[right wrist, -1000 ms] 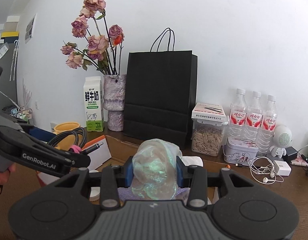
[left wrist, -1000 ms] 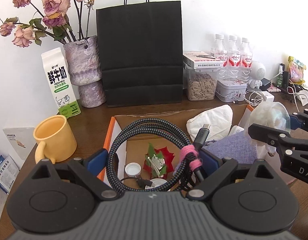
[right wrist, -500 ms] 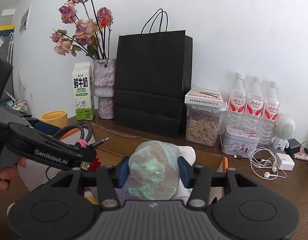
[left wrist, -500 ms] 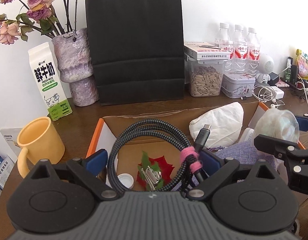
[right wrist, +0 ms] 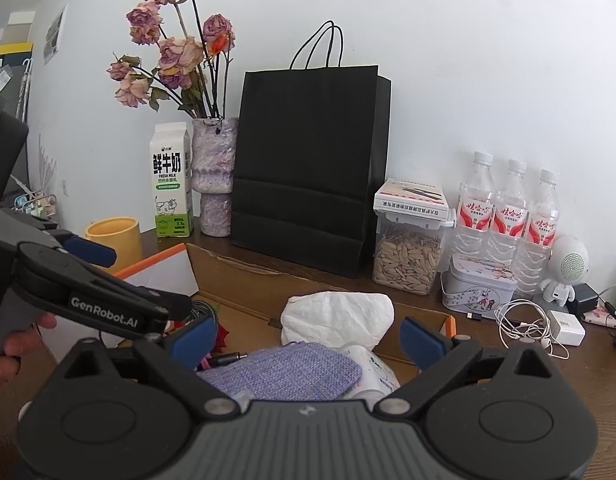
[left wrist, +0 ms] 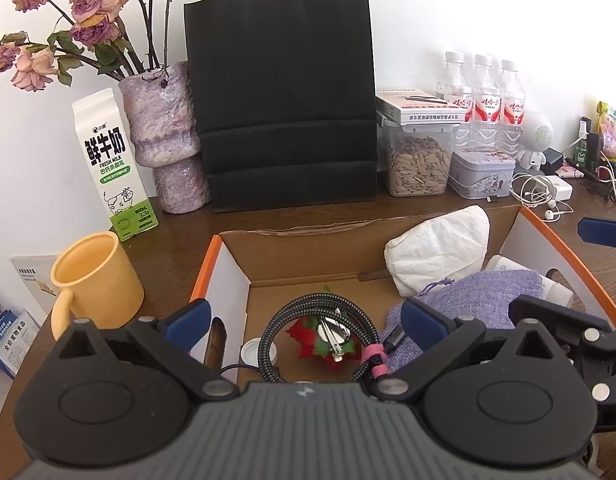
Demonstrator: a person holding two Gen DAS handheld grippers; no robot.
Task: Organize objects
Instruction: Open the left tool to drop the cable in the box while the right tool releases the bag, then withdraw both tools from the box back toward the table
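left gripper (left wrist: 304,322) low centre of its frame, jaws spread wide, nothing pinched; the coiled braided cable (left wrist: 320,334) lies under the gap, loose on the box floor. right gripper (right wrist: 306,338) low centre of its own frame, jaws opening, nothing between the pads, purple fabric pouch (right wrist: 284,370) just below them.

cardboard box (left wrist: 236,272) with orange edge, mid frame in the left view, holds: cable with pink tie, red-and-green flower clip (left wrist: 328,338) inside the coil, small white cap (left wrist: 255,352) at the coil's left, pouch to the right, crumpled white bag (left wrist: 438,248) upper right of the box, white bottle (left wrist: 556,286) partly under the pouch.

outside the box: yellow mug (left wrist: 94,280) at left, milk carton (left wrist: 114,164), vase of dried roses (left wrist: 164,136), black paper bag (left wrist: 284,96) top centre, clear jar of seeds (left wrist: 420,164), tin (left wrist: 482,172), three water bottles (left wrist: 484,100) upper right.

vs earlier: cable was clamped in the left jaws, now dropped in the box. iridescent plastic bundle was squeezed in the right jaws, now gone from them and not visible.
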